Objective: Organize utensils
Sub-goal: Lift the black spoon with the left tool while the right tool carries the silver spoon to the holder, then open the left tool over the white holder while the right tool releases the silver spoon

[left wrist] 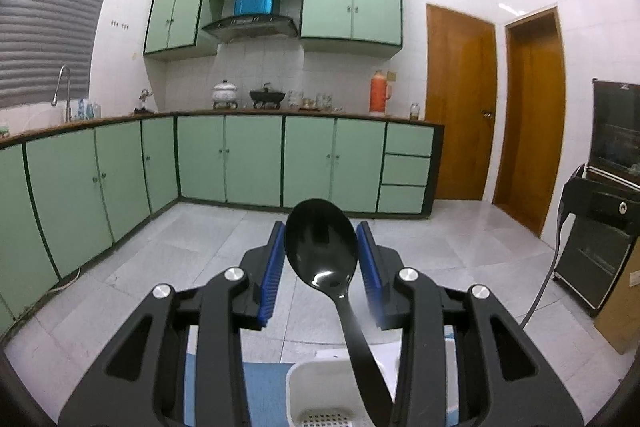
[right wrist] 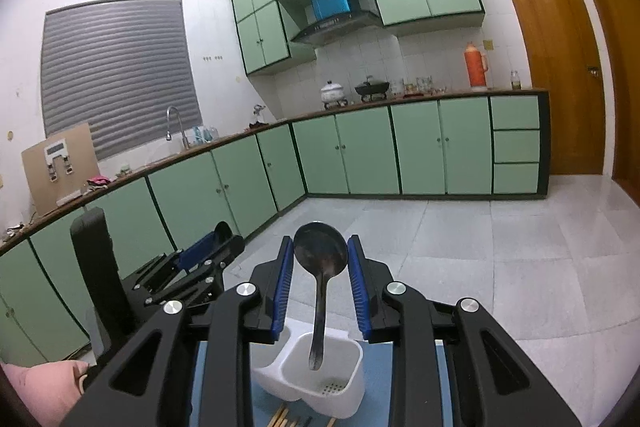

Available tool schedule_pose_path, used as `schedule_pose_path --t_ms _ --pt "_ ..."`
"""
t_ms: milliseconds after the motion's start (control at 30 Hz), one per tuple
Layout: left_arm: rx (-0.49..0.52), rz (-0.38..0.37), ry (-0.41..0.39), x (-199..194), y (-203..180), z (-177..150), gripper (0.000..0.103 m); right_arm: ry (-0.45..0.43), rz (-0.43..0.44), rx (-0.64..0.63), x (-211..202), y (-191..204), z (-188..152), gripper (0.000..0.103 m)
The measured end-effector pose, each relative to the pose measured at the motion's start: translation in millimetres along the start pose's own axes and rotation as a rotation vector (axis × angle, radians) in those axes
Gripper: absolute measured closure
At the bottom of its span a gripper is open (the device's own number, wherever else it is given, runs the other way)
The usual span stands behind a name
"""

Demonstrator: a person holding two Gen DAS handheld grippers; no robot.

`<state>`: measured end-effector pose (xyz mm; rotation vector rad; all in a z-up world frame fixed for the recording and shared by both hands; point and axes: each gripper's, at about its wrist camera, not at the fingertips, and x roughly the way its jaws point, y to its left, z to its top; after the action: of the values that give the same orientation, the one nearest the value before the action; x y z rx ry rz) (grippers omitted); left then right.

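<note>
The left tool (left wrist: 321,251) grips a glossy black plastic serving spoon (left wrist: 320,243) by its bowl; the handle's end is cut off near the white plastic utensil caddy (left wrist: 316,387). The right tool (right wrist: 320,267) holds a dark worn metal ladle (right wrist: 320,253), handle hanging into the caddy. Wooden sticks (right wrist: 280,417) are barely visible.

A glossy black plastic spoon (left wrist: 321,247), a dull worn metal ladle (right wrist: 320,253), a matt white plastic caddy (right wrist: 320,375).
</note>
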<state>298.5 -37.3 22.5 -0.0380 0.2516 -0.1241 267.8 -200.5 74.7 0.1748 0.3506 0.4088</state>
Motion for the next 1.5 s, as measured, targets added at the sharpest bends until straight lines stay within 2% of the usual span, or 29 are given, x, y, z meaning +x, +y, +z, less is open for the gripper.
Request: schedule_pose_path --t_ms 133,300,433,600,733,900,1100,1300,1500 --pt "-0.002 0.026 0.058 23.5 6.8 -16.9 0.069 0.05 -0.012 0.026 30.9 -7.4 -17.2 0.076" --pt "0.017 0.02 0.086 25.8 11.0 -33.0 0.068 0.111 0.004 0.032 52.3 -9.1 -40.5 0.076" --pt "0.019 0.009 0.096 19.8 16.3 -37.8 0.066 0.151 0.023 0.029 57.9 -9.1 -55.6 0.075" --pt "0.006 0.011 0.091 7.1 22.7 -38.1 0.058 0.156 0.024 0.042 49.1 -9.2 -64.9 0.073" --pt "-0.001 0.016 0.085 -16.0 27.3 -38.5 0.052 0.135 0.008 0.056 32.2 -7.1 -67.5 0.063" --pt "-0.026 0.016 0.115 -49.7 29.1 -47.8 0.038 0.112 -0.016 0.087 -2.3 -6.2 -85.2 0.047" --pt "-0.054 0.011 0.21 -96.5 29.5 -84.8 0.021 0.14 -0.077 0.12 -42.9 -5.2 -127.3 0.024" --pt "-0.067 0.008 0.331 -131.2 31.8 -126.4 0.013 0.199 -0.146 0.144 -76.6 0.5 -172.2 0.006" --pt "-0.042 -0.002 0.431 -153.1 28.5 -153.8 0.012 0.275 -0.171 0.142 -95.2 10.1 -204.6 0.006"
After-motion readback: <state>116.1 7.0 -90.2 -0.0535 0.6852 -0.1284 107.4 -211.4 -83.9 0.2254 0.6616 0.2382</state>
